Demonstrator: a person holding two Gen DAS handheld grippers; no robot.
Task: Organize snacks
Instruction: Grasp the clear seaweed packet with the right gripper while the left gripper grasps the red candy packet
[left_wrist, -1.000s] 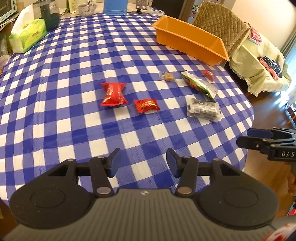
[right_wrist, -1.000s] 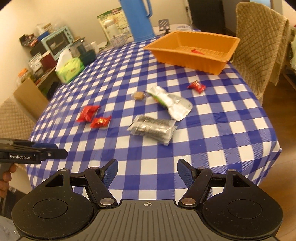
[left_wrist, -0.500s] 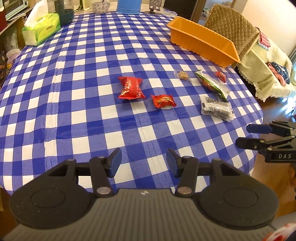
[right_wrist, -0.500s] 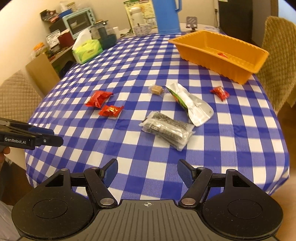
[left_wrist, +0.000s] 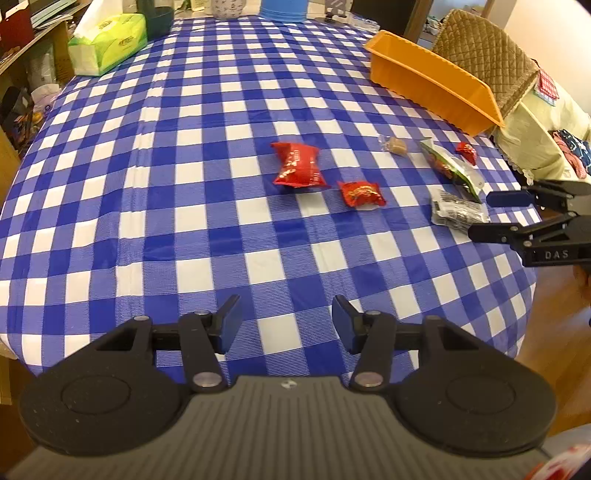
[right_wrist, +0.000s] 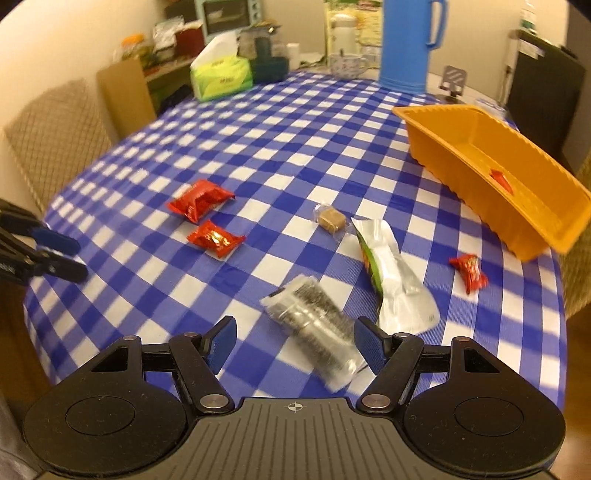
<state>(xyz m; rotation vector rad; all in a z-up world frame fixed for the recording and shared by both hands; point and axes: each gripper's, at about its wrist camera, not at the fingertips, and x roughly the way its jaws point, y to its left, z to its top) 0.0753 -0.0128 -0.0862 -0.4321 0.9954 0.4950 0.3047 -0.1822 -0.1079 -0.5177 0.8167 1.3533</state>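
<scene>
On checkered tablecloth (left_wrist: 207, 177), near front edge: left gripper (left_wrist: 284, 326) hovering, jaws apart, nothing between, no contact with any snack. Large red packet (left_wrist: 297, 165) and small red packet (left_wrist: 361, 193) well ahead of it, just beside each other, apart from the rest.

Further right: right gripper (right_wrist: 295, 345) also spread wide and empty, fingers straddling the near end of the clear-wrapped dark biscuit pack (right_wrist: 314, 325) in the right wrist view, pads not pressing; height above it cannot be told, view blurred. Likely step: pick this pack for the orange tray (right_wrist: 436, 147).

To do well: lower straight over pack, line fingers across its narrow width not its length, close on the middle so wrapper does not slip or swing. Pack lies diagonal, so wrist roll probably needed. Crinkly film, likely slippery; firm but not crushing.

Just right of pack: green-and-silver pouch (right_wrist: 391, 273), near, possibly touching at a corner, cannot tell; right finger risks snagging it. Beyond: brown wrapped candy (right_wrist: 330, 218), small red candy (right_wrist: 469, 273) near tray. Tray at right, already one red item inside; path to it passes over pouch and red candy, so lift clear.

Far end, out of the way: tissue box (right_wrist: 221, 77), blue jug (right_wrist: 404, 44), mug (right_wrist: 347, 64).
</scene>
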